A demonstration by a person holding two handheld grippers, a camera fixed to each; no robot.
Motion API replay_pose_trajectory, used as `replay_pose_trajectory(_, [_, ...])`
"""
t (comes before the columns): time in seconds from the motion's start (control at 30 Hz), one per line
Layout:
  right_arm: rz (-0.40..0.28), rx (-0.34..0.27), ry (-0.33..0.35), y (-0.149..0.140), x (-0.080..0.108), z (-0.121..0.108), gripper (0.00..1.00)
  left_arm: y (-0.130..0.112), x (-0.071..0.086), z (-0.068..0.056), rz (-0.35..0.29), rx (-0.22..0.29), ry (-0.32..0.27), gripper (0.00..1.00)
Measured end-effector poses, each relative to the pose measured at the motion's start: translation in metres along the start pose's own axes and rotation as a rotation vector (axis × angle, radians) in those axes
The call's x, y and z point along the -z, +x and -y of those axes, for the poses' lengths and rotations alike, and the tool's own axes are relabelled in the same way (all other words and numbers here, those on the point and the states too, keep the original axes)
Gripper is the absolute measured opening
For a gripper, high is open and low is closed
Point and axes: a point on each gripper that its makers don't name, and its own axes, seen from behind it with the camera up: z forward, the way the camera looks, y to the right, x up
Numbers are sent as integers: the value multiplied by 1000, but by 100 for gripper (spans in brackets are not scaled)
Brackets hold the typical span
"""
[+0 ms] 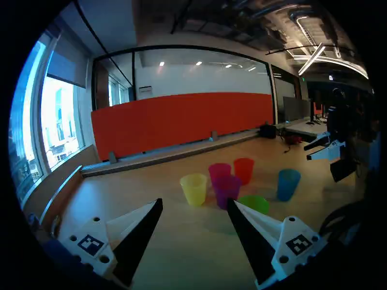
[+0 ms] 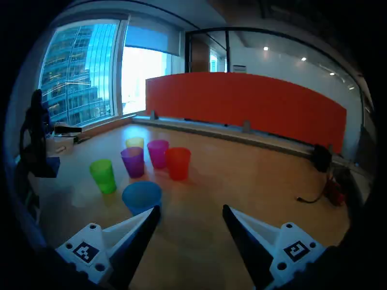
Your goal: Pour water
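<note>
Cups stand ahead of two empty grippers

Six plastic cups are clustered upright on the wooden tabletop (image 1: pixel 193 256), mouths up, so each long axis is vertical. None is held.

The left gripper (image 1: pixel 194 200) has its fingers spread wide with nothing between them. From it, the green cup (image 1: pixel 254 203) lies closest, just past its right-hand finger and partly hidden by it. The purple cup (image 1: pixel 227 191) and yellow cup (image 1: pixel 193 189) sit a little farther on, nearly straight ahead. The magenta cup (image 1: pixel 219 170) and red cup (image 1: pixel 243 170) stand behind those, and the blue cup (image 1: pixel 288 183) is off to the right.

The right gripper (image 2: pixel 191 207) is likewise spread apart and empty. In its own view the blue cup is nearest, just ahead and a little left of centre, with its rim touching the tip of the left-hand finger in the picture. The other five lie beyond it, up and to the left.

My judgement is that the blue cup belongs to the right gripper's reach and the green or purple one to the left's. A sideways grasp around an upright wall is what either would need. No water can be seen, so which cup is the source cannot be told.

No brand or readable writing shows on any cup. The only printed marks are black-and-white square markers (image 1: pixel 92 243) on the gripper fingers. An orange partition (image 1: pixel 184 118) runs behind the table.
</note>
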Motion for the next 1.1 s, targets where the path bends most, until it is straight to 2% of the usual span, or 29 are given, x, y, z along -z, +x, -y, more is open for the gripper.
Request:
replay_pose_trajectory(0.27, [-126,-30,-136,33,9,-27,100,18,7,16,-91,35,109,98])
replay_pose_trajectory(0.47, [-215,-64,-214,53,13,-42,100,27,10,19,-147,64,154,98])
replay_pose_trajectory(0.67, [-299,-63,-300,69,18,-55,100,39,13,26,-194,74,199,98])
replay_pose_trajectory(1.1, [-437,-101,-465,90,37,-80,100,47,17,38,-240,94,284,98])
